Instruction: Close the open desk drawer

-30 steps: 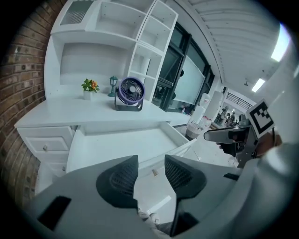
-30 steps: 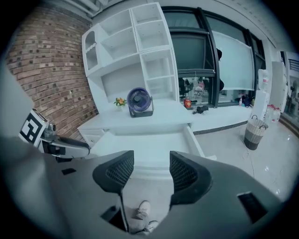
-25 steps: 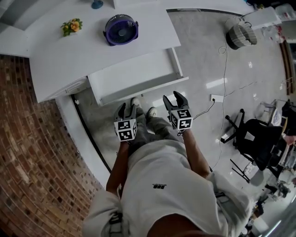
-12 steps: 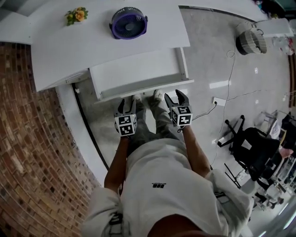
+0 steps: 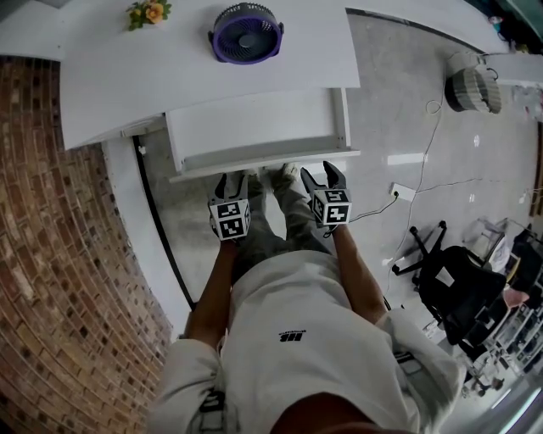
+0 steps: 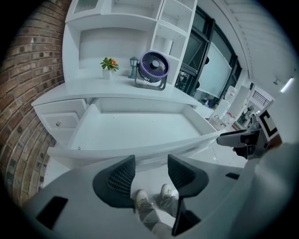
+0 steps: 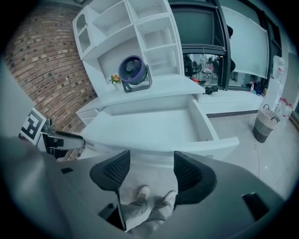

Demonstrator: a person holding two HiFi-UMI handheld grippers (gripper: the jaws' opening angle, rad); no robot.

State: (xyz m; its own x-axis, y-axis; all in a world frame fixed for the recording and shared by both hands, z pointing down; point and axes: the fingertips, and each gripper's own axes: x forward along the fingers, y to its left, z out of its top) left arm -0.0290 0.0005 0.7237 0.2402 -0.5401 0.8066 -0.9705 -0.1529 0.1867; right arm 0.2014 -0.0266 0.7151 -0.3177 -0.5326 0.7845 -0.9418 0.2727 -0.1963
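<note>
The white desk (image 5: 127, 76) has its wide drawer (image 5: 254, 127) pulled out toward me, and the drawer is empty. Its front panel (image 5: 263, 164) runs across just ahead of both grippers. My left gripper (image 5: 231, 180) is open, with its tips just short of the panel's left half. My right gripper (image 5: 323, 173) is open too, close to the panel's right half. In the left gripper view the drawer (image 6: 131, 133) fills the middle above the open gripper (image 6: 150, 173). The right gripper view shows the same drawer (image 7: 149, 128) beyond the open gripper (image 7: 152, 170).
A purple fan (image 5: 245, 32) and a small flower pot (image 5: 148, 12) stand on the desk top. A brick wall (image 5: 51, 254) runs along the left. A black office chair (image 5: 454, 284), a floor power strip (image 5: 399, 192) with cable and a basket (image 5: 473, 85) are on the right.
Both grippers have moved forward, closing the distance to the drawer's front panel. The drawer looks as far out as before.
</note>
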